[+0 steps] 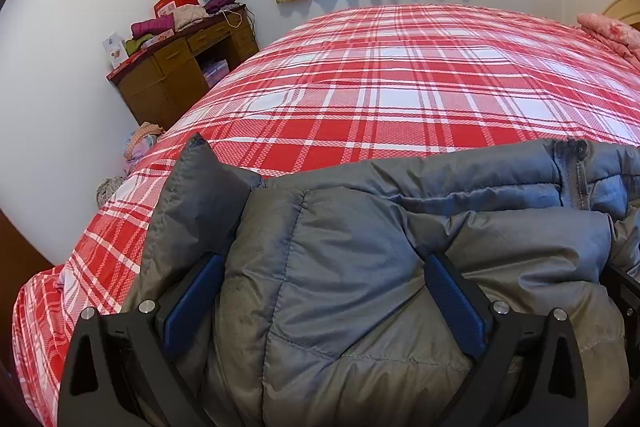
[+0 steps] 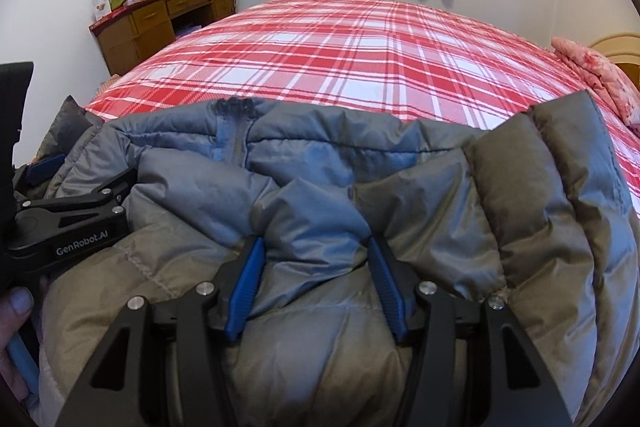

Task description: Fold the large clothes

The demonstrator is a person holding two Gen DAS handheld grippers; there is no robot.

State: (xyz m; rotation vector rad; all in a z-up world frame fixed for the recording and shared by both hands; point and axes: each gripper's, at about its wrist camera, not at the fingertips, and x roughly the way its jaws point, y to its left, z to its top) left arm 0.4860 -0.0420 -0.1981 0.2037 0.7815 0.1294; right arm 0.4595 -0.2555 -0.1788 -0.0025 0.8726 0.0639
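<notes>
We have the jacket (image 2: 320, 195) bunched at the near edge of the bed (image 2: 340, 59), directly under and ahead of both grippers, its long axis running left to right across our view — so any fold has to carry it forward, away from us, onto the bare plaid. The right gripper (image 2: 316, 283) has a puffy fold of the jacket between its blue pads, which bear against the bulge on either side; we judge it a grip on the cloth, though a slack one. The left gripper (image 1: 324, 291) straddles a wider quilted panel in the same way, the fabric filling the gap and pressing on both pads. The two sit side by side, neither clearly nearer the middle. The jacket is grey, quilted and thick, with a zip (image 2: 234, 131) showing at its far edge — it looks bulky and springy, likely to puff back.
</notes>
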